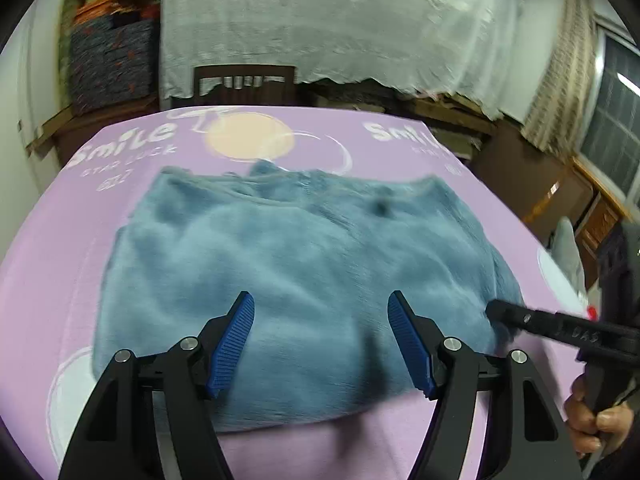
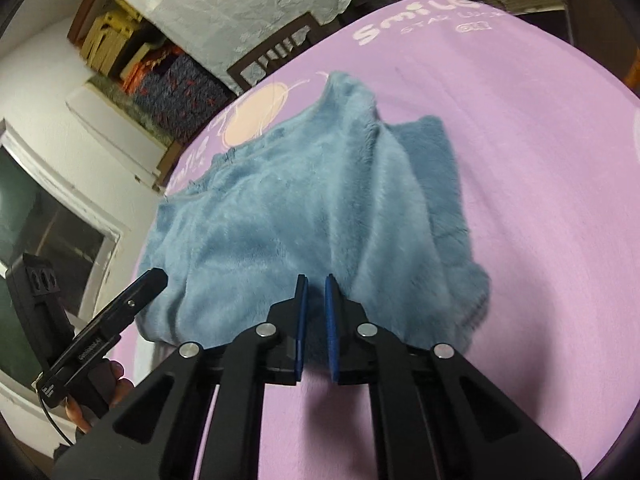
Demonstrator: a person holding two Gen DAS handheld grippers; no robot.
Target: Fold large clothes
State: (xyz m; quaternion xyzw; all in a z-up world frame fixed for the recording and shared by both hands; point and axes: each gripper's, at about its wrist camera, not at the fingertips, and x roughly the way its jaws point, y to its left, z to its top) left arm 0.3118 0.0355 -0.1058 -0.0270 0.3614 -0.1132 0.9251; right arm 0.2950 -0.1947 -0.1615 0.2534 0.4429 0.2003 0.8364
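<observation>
A lilac printed cover, and a cluttered room behind it

The lilac cover [image 1: 72, 240] bears white "Smile" lettering [image 1: 124, 144] and a pale peach disc [image 1: 248, 136] near its far edge. Beyond that edge the top of a dark wooden chair back [image 1: 244, 80] shows. Behind the chair hangs a white lacy cloth [image 1: 328, 24] with a scalloped hem. To its left, stacked dark blue fabric with red flecks [image 1: 112, 60] sits under orange and yellow items. At the right are a patterned curtain [image 1: 560, 76], a window [image 1: 616, 120] and a brown cardboard box [image 1: 532, 188].
</observation>
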